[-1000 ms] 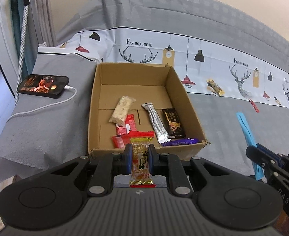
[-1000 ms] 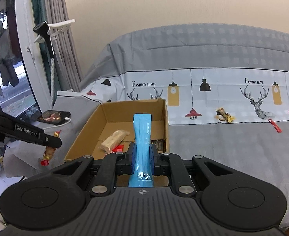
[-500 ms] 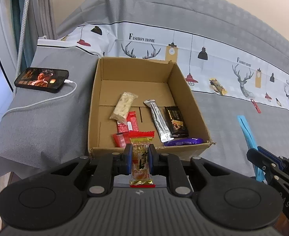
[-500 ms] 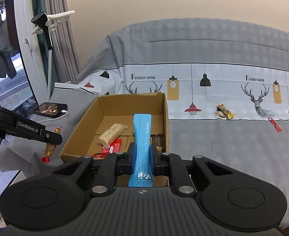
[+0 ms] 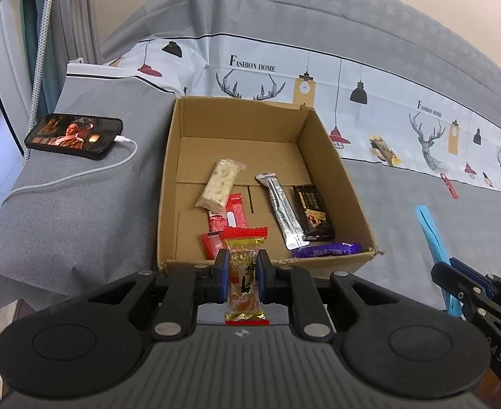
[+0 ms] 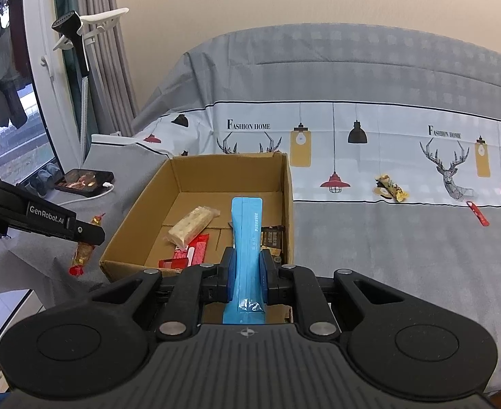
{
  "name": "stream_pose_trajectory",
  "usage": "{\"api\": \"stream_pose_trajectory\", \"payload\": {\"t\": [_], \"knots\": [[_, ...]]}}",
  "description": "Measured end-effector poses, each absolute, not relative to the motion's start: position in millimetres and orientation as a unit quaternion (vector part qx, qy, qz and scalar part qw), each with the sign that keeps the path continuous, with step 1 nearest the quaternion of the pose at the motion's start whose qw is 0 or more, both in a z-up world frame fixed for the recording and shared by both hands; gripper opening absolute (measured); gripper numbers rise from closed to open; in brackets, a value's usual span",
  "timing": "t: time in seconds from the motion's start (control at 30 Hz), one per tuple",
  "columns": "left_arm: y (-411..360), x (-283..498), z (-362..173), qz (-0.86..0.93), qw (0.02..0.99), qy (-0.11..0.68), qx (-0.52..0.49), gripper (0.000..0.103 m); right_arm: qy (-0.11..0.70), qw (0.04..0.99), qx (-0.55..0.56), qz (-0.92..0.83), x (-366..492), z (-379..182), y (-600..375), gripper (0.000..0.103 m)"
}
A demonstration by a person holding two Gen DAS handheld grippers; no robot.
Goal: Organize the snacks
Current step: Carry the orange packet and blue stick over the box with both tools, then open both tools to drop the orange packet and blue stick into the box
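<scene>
Left claw (image 5: 243, 274) is clamped on a red-and-gold peanut candy (image 5: 244, 272), which stands upright between the blue pads just short of the near wall of the cardboard box (image 5: 335, 177). Off to the left of the box, a phone (image 5: 74, 136) with a lit screen lies on the grey bed cover (image 5: 63, 211), its white cable (image 5: 80, 175) curling toward the bed's edge. Inside the box, from left to right, lie a pale nougat bar (image 5: 220, 186), a red wrapper (image 5: 229, 214) partly beneath it, a silver stick pack (image 5: 283, 211), a dark chocolate bar (image 5: 313, 213) and, against the near wall, a purple wrapper (image 5: 327, 249). Right of the box, on the printed band of the cover, rest a yellow snack bar (image 5: 385, 150) and, well apart from it, a small red packet (image 5: 450, 186).

Right claw (image 6: 247, 274) grips a long blue stick pack (image 6: 247, 248) upright, low at the box's near right corner, with the pack's top over the box interior. From the right wrist view the left claw shows at the far left, with the candy hanging outside the box.
</scene>
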State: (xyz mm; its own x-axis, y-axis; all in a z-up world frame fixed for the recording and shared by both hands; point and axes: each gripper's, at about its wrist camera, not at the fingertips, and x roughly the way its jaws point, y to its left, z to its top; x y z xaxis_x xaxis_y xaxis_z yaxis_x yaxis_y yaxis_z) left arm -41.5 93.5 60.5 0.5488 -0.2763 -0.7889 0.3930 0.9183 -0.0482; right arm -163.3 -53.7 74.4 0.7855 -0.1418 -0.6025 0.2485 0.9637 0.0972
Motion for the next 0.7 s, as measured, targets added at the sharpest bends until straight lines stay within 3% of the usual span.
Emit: {"api": "stream_pose_trajectory", "payload": {"t": [0.7], "knots": [[60, 51, 30, -0.173, 0.868, 0.461, 0.069, 0.017, 0.342, 0.931, 0.090, -0.088, -77, 44, -82, 0.015]]}}
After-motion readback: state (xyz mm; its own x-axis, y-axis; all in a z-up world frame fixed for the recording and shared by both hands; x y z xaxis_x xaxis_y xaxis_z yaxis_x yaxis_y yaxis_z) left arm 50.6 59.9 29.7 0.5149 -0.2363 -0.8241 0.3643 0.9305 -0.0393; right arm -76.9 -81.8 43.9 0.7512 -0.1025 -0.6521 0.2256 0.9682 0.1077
